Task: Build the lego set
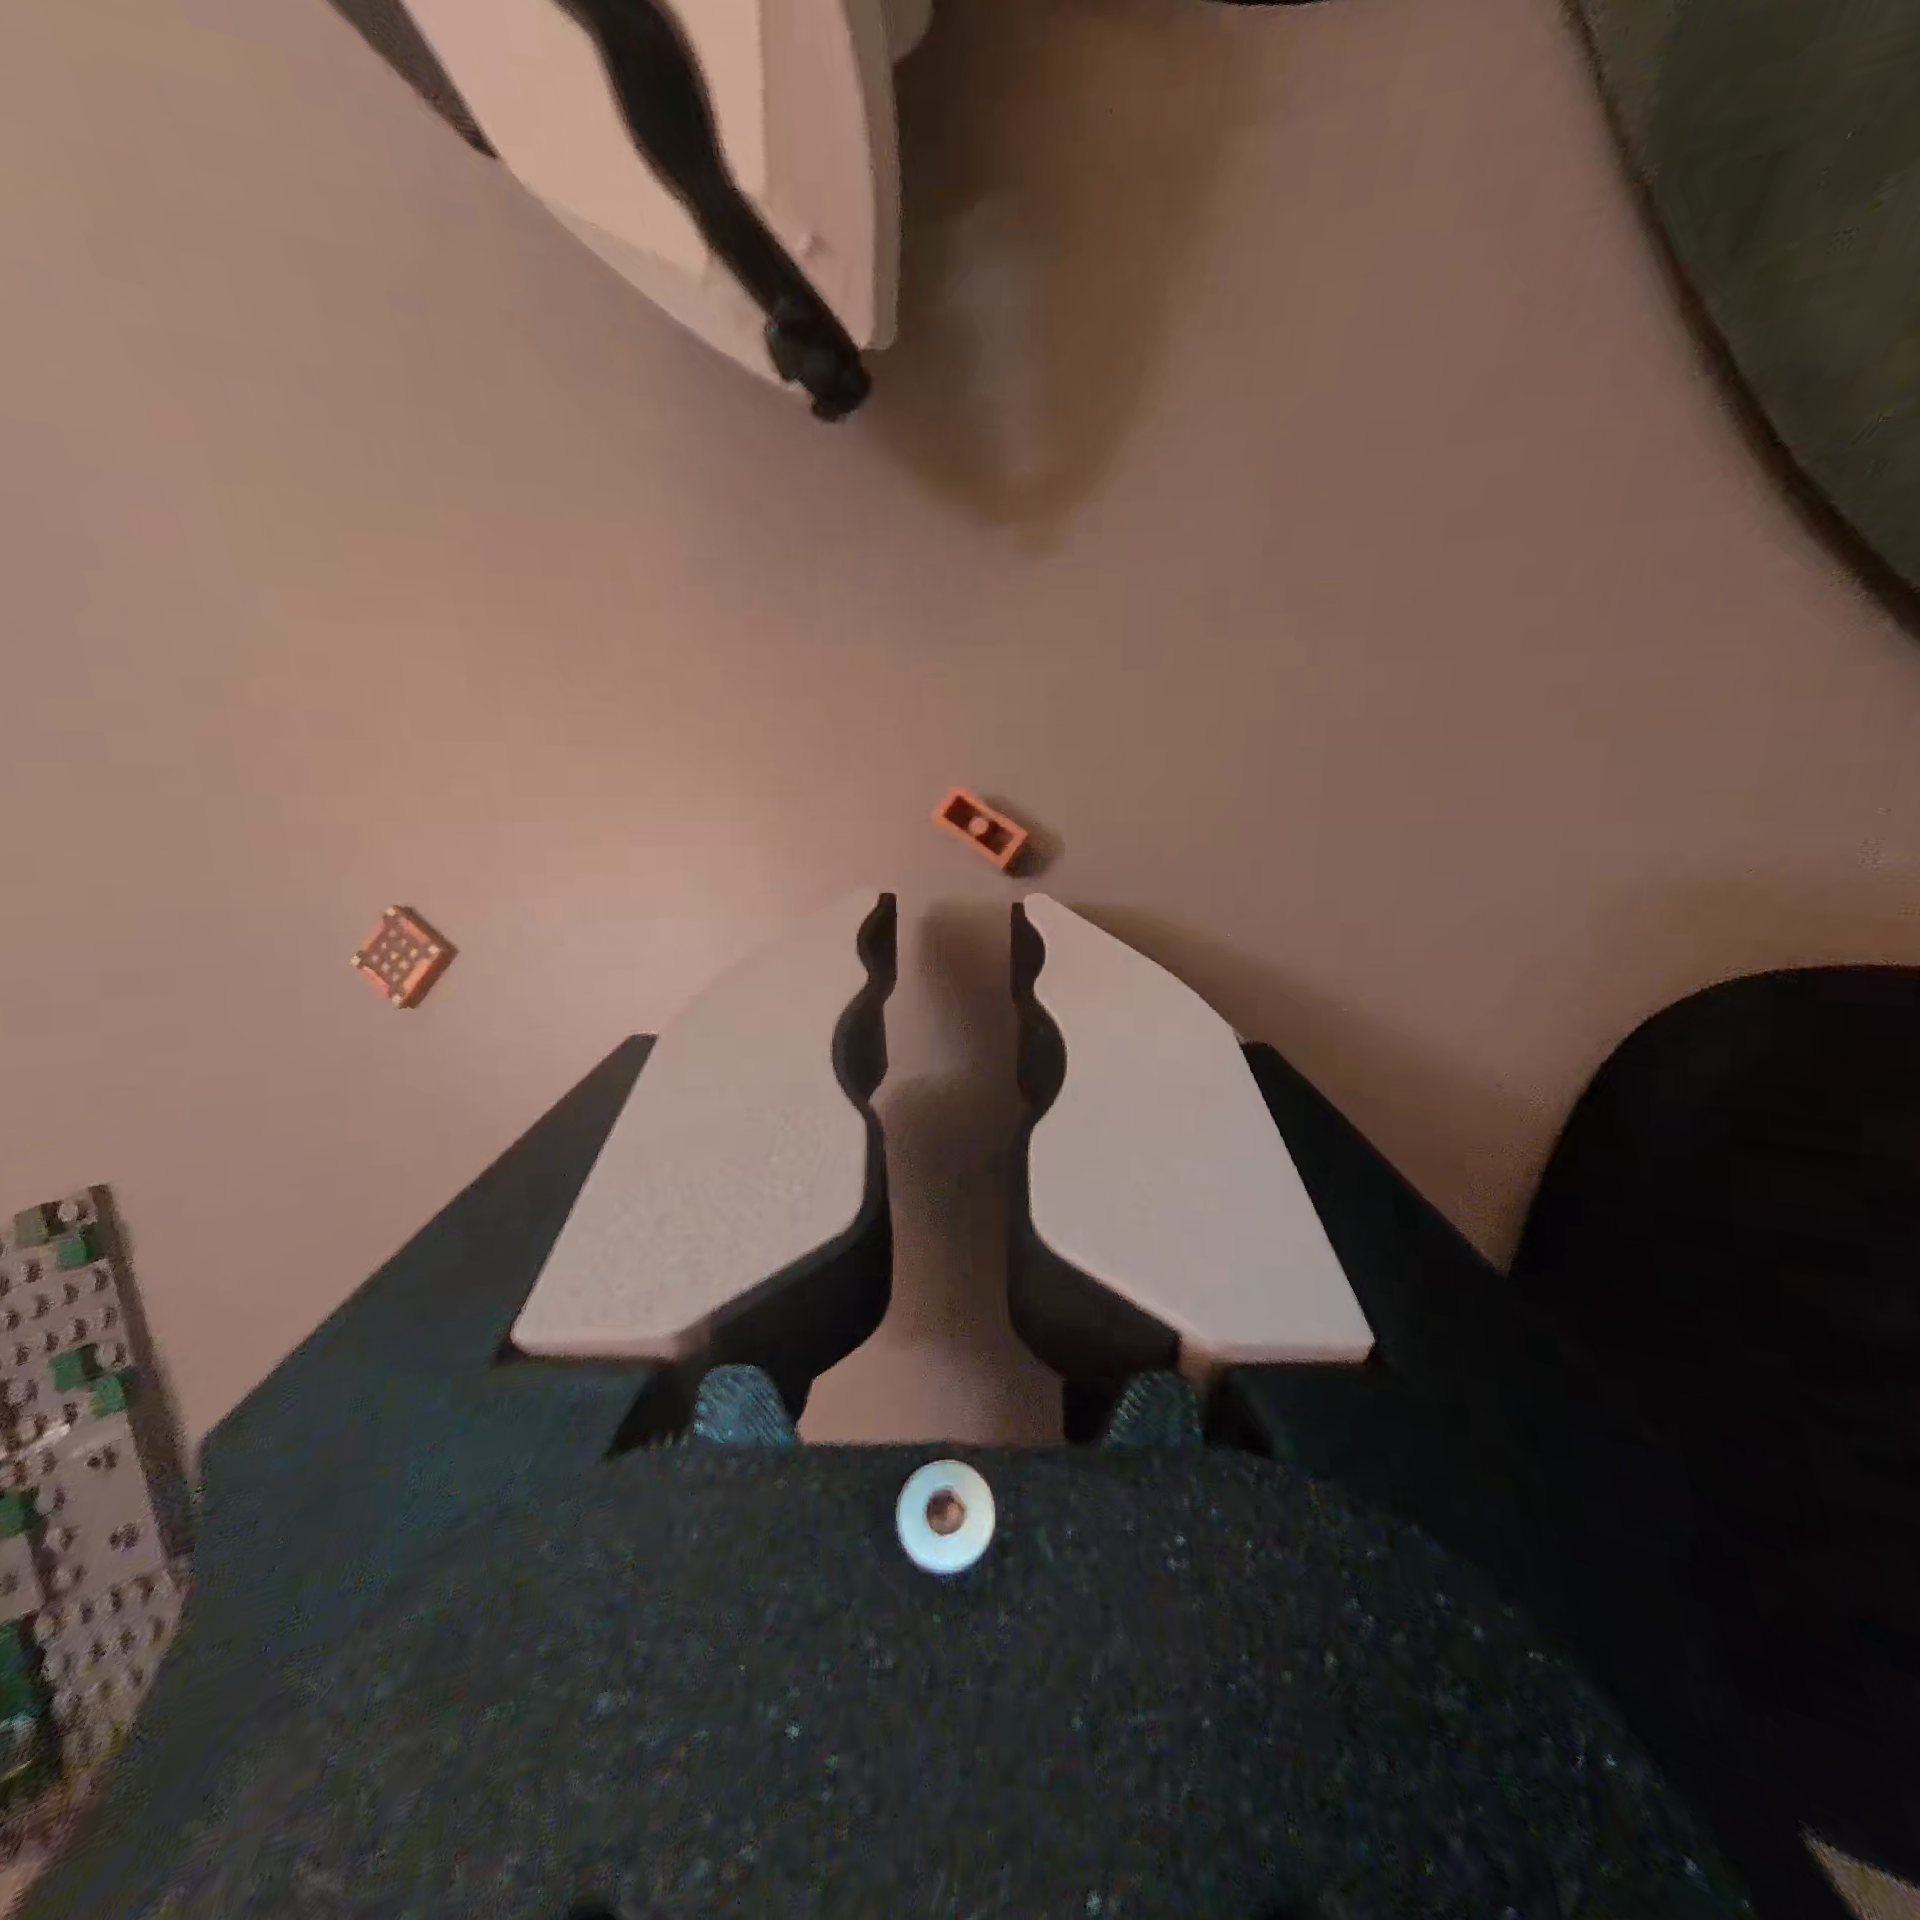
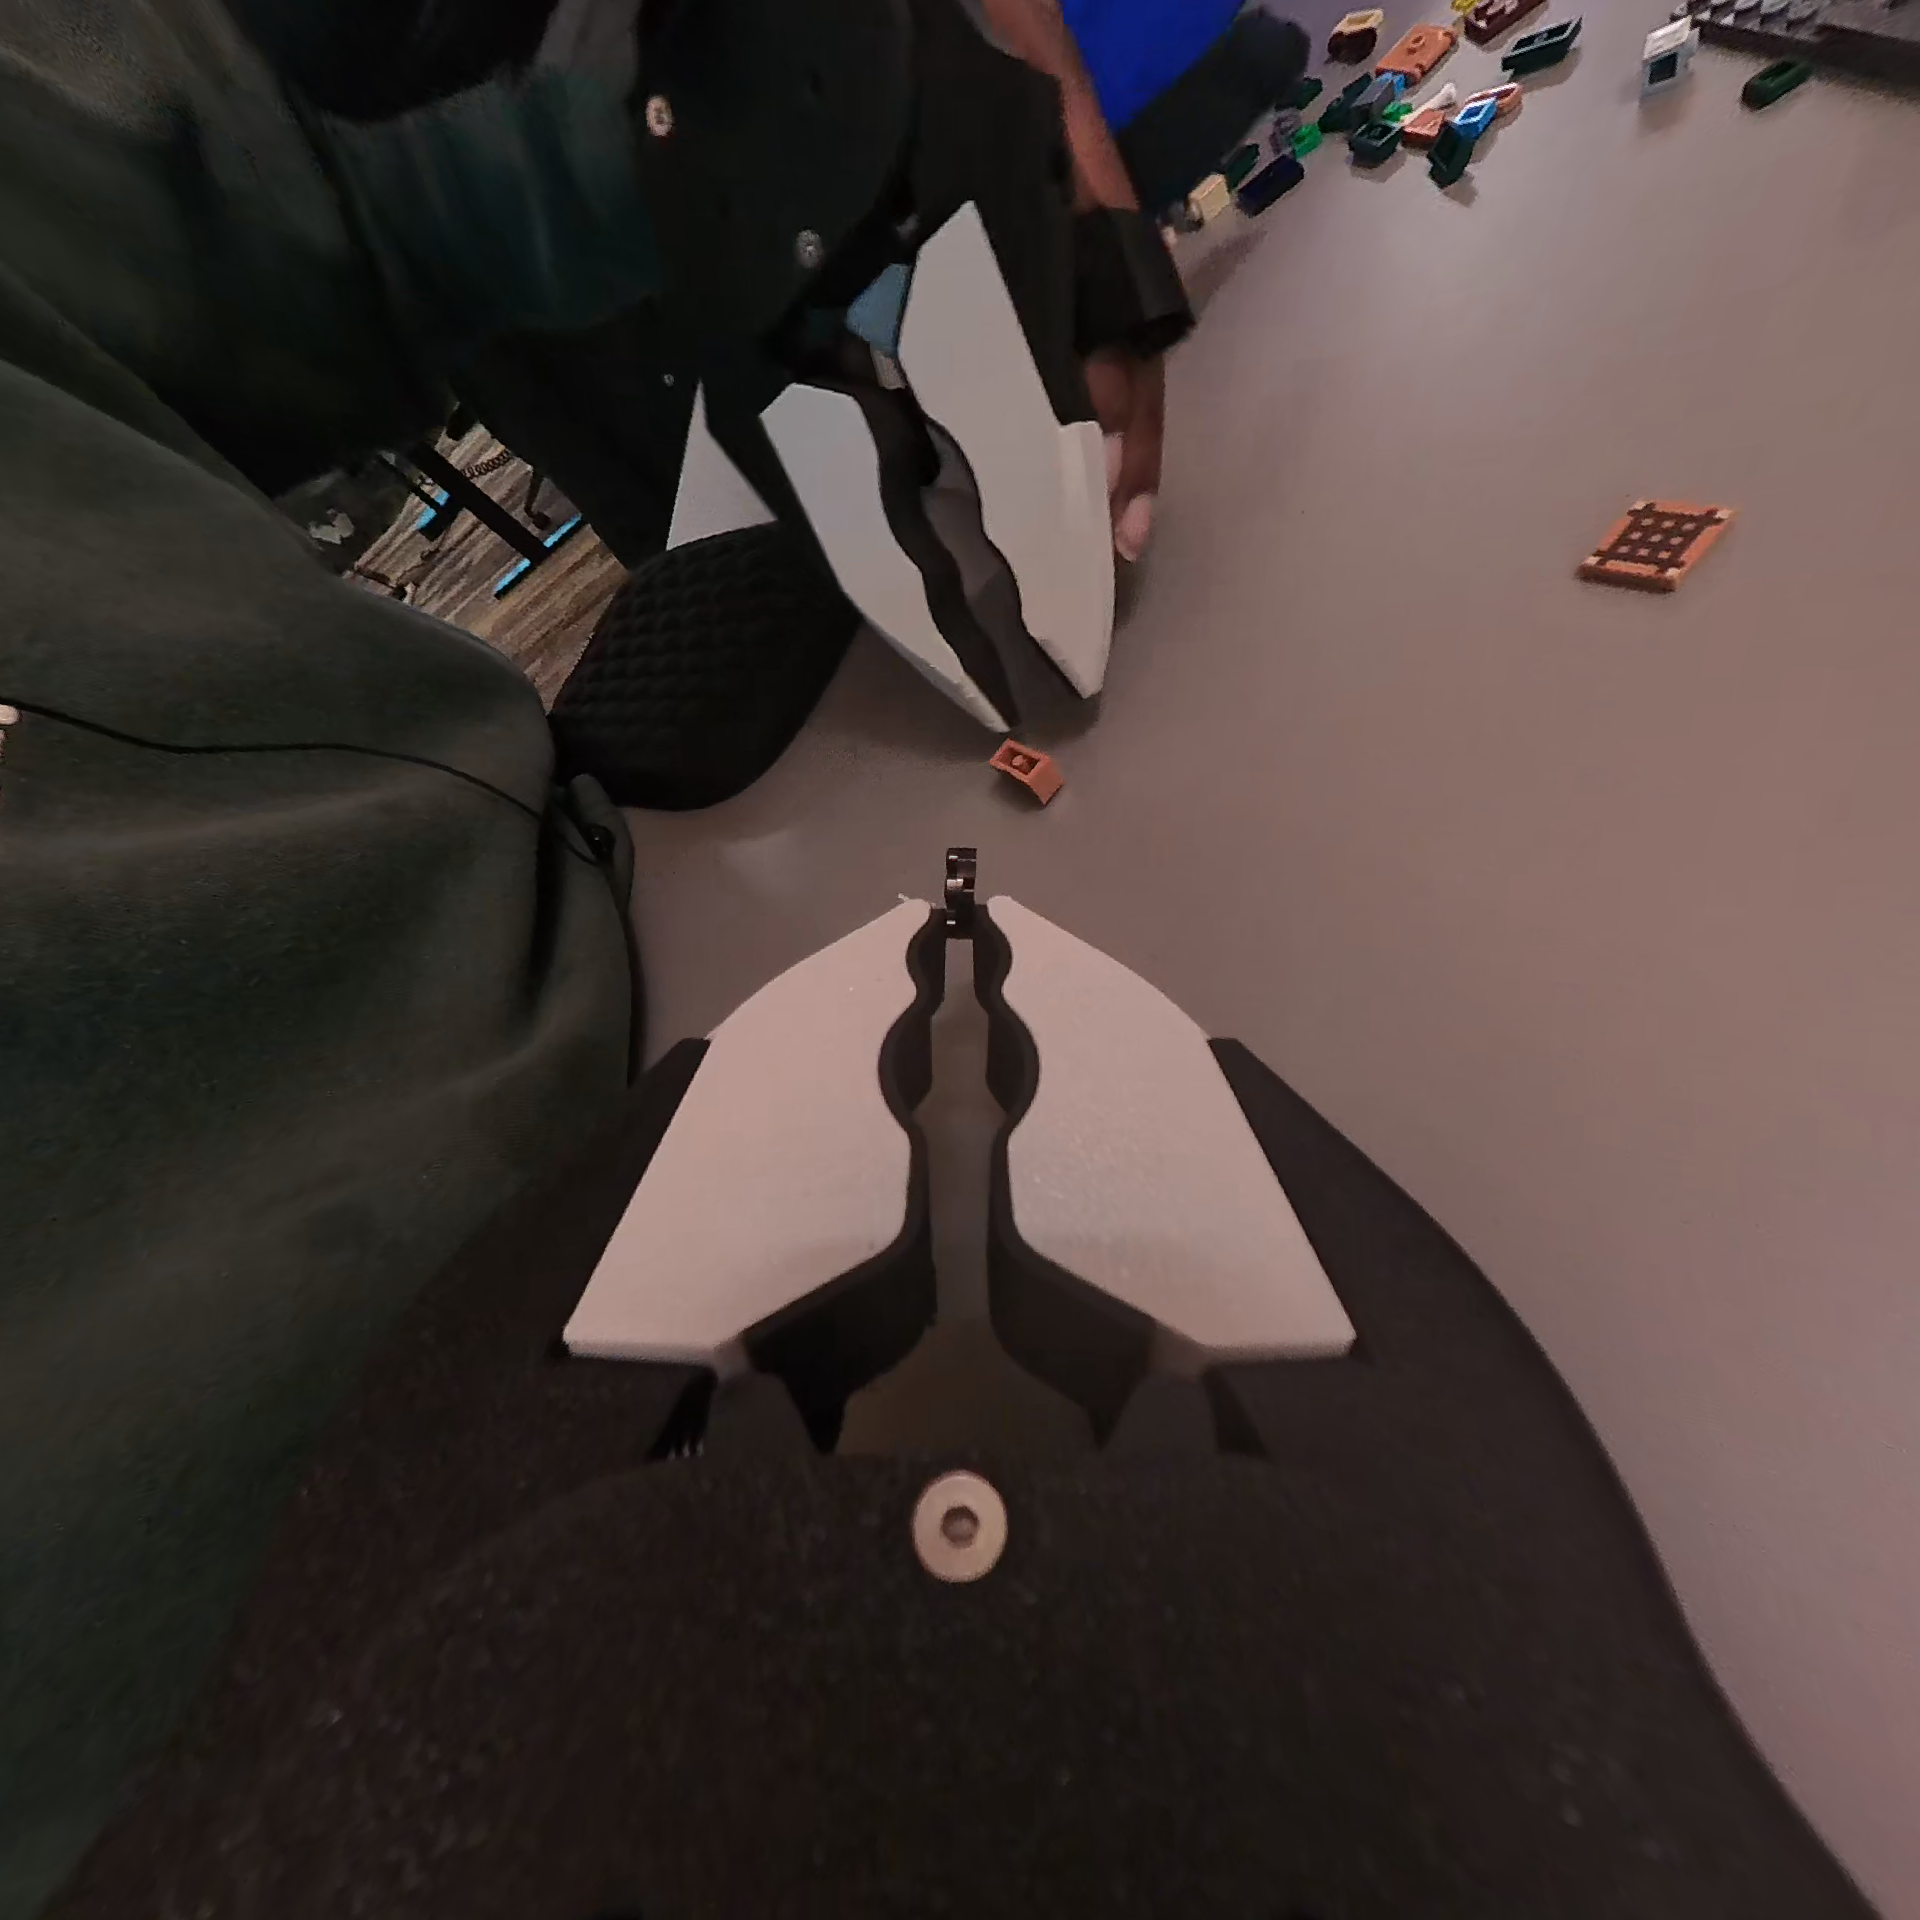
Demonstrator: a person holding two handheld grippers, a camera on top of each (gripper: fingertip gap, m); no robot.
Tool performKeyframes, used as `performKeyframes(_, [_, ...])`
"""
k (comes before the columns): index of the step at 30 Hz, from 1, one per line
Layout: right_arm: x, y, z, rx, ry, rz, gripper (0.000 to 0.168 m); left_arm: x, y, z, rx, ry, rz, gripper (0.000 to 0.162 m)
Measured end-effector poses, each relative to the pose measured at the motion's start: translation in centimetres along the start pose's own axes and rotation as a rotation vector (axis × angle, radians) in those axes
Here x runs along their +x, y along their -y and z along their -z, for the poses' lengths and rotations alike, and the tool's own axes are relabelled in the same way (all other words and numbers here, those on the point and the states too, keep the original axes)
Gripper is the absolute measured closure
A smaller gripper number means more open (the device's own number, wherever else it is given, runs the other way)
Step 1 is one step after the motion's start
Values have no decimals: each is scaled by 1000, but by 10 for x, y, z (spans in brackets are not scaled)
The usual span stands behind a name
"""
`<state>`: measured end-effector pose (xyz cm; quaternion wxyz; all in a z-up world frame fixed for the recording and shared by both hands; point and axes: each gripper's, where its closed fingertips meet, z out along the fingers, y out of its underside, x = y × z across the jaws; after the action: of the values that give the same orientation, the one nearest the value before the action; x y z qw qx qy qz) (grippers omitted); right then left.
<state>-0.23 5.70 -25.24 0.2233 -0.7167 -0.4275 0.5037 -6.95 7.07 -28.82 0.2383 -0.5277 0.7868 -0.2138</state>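
Here my left tongs point(image 1: 951, 914) hang low over the surface point(image 1: 1351, 675), tips parted by a narrow gap and holding nothing. The small orange brick point(image 1: 982, 828) lies just beyond those tips, slightly to their right, underside up and skewed to the line of the fingers. To take it well, I judge that I should turn the tongs until the pads face the brick's long sides, widen the gap a little, then lower and close squarely, so that the piece does not skate away. In the right wrist view the left tongs slope down steeply toward the brick, a hand point(image 2: 1127, 488) behind them. My right tongs point(image 2: 961, 914) are nearly closed, pinching a small black piece point(image 2: 961, 873) that sticks out past the tips; they point level across the surface toward the brick, which lies a little ahead. Farther out, an orange grid tile point(image 1: 403, 956) lies flat, well apart on the left. The grey studded baseplate point(image 1: 73, 1455) with green pieces sits at the left edge. A heap of loose bricks point(image 2: 1392, 104) lies far off.
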Motion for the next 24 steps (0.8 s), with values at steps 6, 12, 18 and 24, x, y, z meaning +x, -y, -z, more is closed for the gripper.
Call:
performKeyframes(6, [1, 2, 2, 11, 5, -8, 164, 2, 5, -5, 103, -94, -14, 144])
performKeyframes(12, [1, 2, 1, 8, 8, -5, 164, 6, 13, -9, 123, -125, -31, 149])
performKeyframes(18, [1, 2, 3, 14, 9, -3, 164, 10, 24, -11, 126, -112, -56, 154])
performKeyframes(24, [0, 3, 4, 15, 9, 1, 164, 13, 30, -15, 113, -91, -67, 155])
